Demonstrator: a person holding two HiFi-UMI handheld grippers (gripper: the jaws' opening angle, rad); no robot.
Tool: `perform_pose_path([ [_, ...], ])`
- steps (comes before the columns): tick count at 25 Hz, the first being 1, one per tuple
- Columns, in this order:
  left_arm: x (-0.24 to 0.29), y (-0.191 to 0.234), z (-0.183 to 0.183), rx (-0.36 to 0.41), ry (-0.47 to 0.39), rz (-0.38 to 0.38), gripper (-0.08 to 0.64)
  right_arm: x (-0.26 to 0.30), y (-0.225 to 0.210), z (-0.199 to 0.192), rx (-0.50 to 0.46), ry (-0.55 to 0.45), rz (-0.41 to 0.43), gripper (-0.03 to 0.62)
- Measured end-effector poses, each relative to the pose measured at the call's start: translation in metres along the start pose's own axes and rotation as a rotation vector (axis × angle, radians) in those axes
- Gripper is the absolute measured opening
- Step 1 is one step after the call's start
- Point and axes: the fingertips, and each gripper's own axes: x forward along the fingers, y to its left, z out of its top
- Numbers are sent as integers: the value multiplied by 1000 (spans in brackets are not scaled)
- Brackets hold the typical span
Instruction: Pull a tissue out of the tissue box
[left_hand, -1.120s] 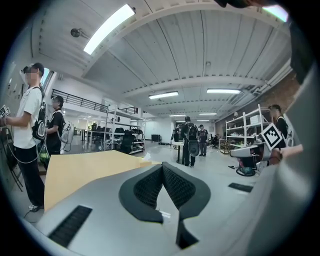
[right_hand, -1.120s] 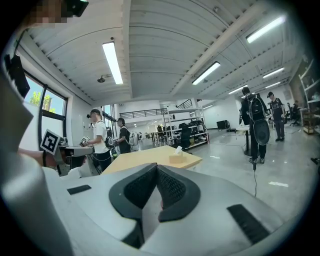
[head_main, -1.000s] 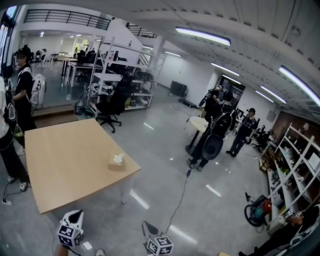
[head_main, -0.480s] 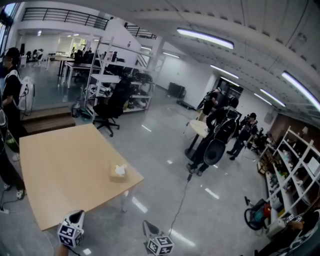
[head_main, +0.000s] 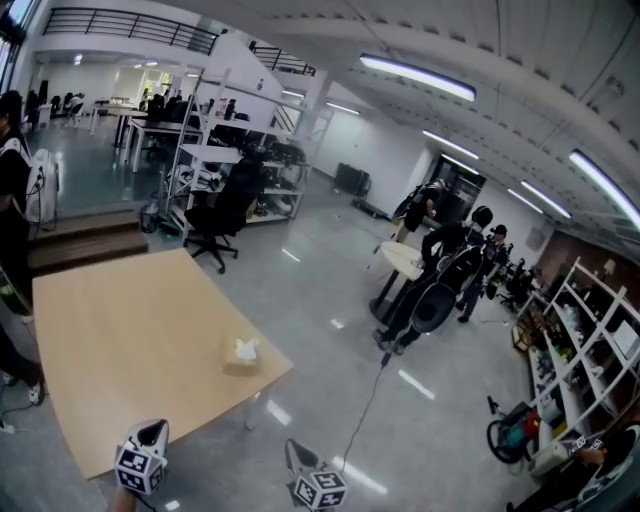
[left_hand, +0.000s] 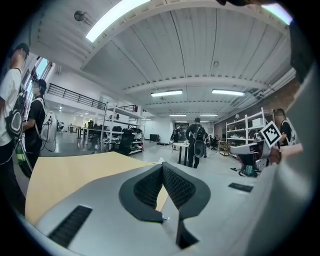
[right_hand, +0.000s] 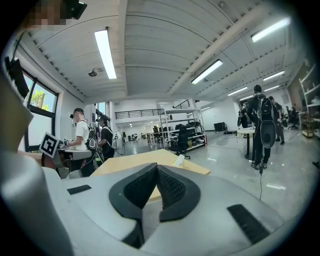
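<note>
Now holding the left gripper (left_hand: 162, 166) low and roughly level, short of the table (head_main: 120, 330), with its jaws pressing together pad to pad and clamping nothing. Keeping the right gripper (right_hand: 156, 167) alongside in the same manner, jaws likewise meeting at the tips and carrying nothing. Catching only the marker cubes of the two tools at the bottom of the head view: the left cube (head_main: 139, 468) just off the table's near edge, the right cube (head_main: 319, 490) over the glossy grey floor (head_main: 330, 300), the pair well apart. Pointing both sets of jaws toward the tissue box (head_main: 240, 360), which is sitting upright on the light wooden tabletop near its right-hand corner, close to the edge and well apart from either tool. Seeing a white tissue (head_main: 246, 347) poking up from the box's top, appearing in the right gripper view as a small pale tuft just above the closed jaws. Taking in, beyond the table, a black office chair (head_main: 222, 212) beside a white shelving rack (head_main: 205, 150). Noting several people (head_main: 440, 280) in dark clothing gathering around a small round table (head_main: 400, 257) farther back, and a thin cable (head_main: 362, 400) running across the floor from there down toward the right cube. Glimpsing another person (head_main: 12, 190) standing at the left edge of the head view, beside the table.
</note>
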Motion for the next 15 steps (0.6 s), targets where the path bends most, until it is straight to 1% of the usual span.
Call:
perform_pose_path([
  [5,10,19,3,-4,1,-1,8,20,8,6,-9,1,2,9],
  [10,21,29,9,-4,3,2,8,38,1,12,-9,2,-5,9],
  [15,33,40,10,-2,7,16,8,60,0,17,-15,5,17,9],
])
